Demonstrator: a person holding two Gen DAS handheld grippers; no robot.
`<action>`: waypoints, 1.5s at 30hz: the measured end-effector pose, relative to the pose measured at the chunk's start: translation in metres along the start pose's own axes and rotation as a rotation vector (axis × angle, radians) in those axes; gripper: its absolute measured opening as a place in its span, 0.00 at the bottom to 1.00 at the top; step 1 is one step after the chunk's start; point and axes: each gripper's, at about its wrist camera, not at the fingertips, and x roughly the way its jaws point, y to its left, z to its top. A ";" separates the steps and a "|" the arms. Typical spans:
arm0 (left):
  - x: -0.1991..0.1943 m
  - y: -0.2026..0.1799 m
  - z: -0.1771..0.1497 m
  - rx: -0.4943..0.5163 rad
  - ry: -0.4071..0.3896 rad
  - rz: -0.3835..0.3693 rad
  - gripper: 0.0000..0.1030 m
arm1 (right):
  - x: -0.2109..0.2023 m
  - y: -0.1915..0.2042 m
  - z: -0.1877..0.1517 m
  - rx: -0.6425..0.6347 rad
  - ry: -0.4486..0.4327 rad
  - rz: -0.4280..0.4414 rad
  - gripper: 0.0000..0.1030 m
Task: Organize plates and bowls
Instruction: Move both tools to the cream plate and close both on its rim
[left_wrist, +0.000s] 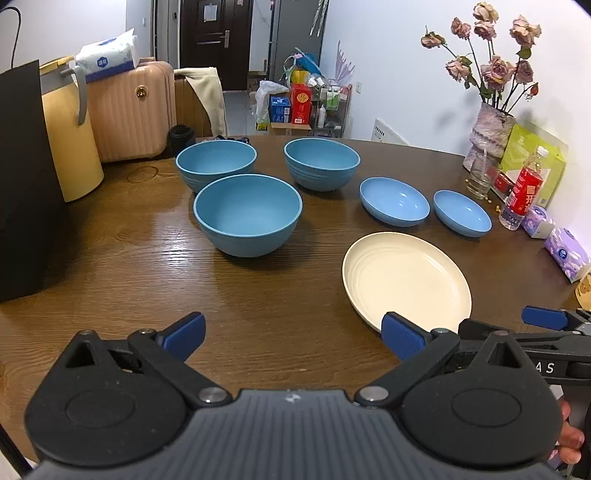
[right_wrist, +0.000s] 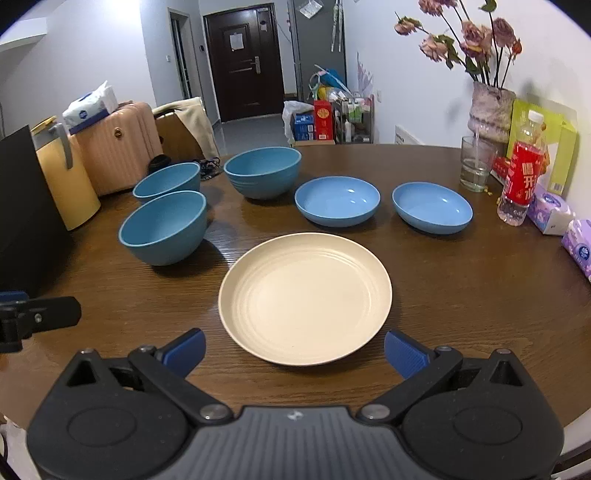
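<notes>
Three deep blue bowls stand on the brown table: a near one (left_wrist: 247, 216) (right_wrist: 164, 227), a far left one (left_wrist: 216, 162) (right_wrist: 167, 181) and a far right one (left_wrist: 321, 162) (right_wrist: 263, 171). Two shallow blue dishes (left_wrist: 394, 201) (left_wrist: 462, 212) (right_wrist: 337, 199) (right_wrist: 432, 207) sit to their right. A cream plate (left_wrist: 406, 280) (right_wrist: 304, 297) lies nearest. My left gripper (left_wrist: 293, 336) is open and empty above the table's front, left of the plate. My right gripper (right_wrist: 294, 350) is open and empty just before the plate's near rim; it also shows in the left wrist view (left_wrist: 543, 319).
A vase of dried roses (right_wrist: 489, 110), a glass (right_wrist: 474, 164), a red-labelled bottle (right_wrist: 519, 177) and tissue packs (right_wrist: 550, 214) stand along the table's right side. A black box (left_wrist: 26, 184) and a yellow jug (left_wrist: 70, 129) stand at the left.
</notes>
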 end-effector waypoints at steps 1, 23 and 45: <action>0.003 -0.001 0.002 -0.005 0.003 0.001 1.00 | 0.003 -0.002 0.002 0.000 0.005 -0.002 1.00; 0.099 -0.035 0.049 -0.046 0.136 0.027 1.00 | 0.090 -0.055 0.045 -0.004 0.120 -0.053 0.94; 0.196 -0.056 0.050 -0.152 0.414 0.021 0.64 | 0.152 -0.093 0.059 -0.020 0.259 0.007 0.50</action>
